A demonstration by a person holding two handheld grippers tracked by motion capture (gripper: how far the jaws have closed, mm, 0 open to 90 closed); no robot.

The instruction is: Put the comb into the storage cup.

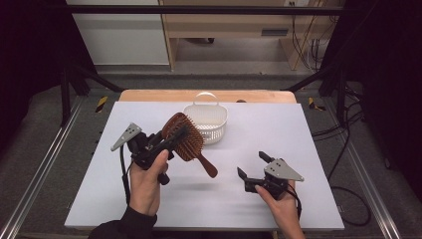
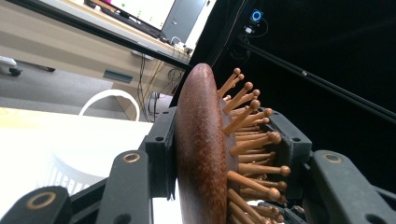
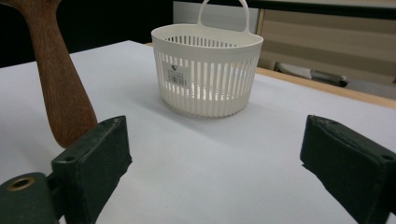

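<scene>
A brown wooden hairbrush (image 1: pixel 186 139) hangs above the white table, its handle (image 1: pixel 209 167) pointing down to the right. My left gripper (image 1: pixel 171 137) is shut on the brush's head. In the left gripper view the brush's smooth back (image 2: pixel 198 149) and wooden bristles (image 2: pixel 252 140) stand between the two black jaws. My right gripper (image 1: pixel 254 164) sits low at the front right, open and holding nothing. In the right gripper view the brush handle (image 3: pixel 58 79) hangs at the left, beyond the jaws, and the white slatted basket (image 3: pixel 208 70) stands ahead.
The white basket (image 1: pixel 206 119) with its loop handle stands at the back middle of the white board (image 1: pixel 278 129), just beyond the brush. A wooden table edge (image 1: pixel 149 94) runs behind the board. Black frame bars and cables flank both sides.
</scene>
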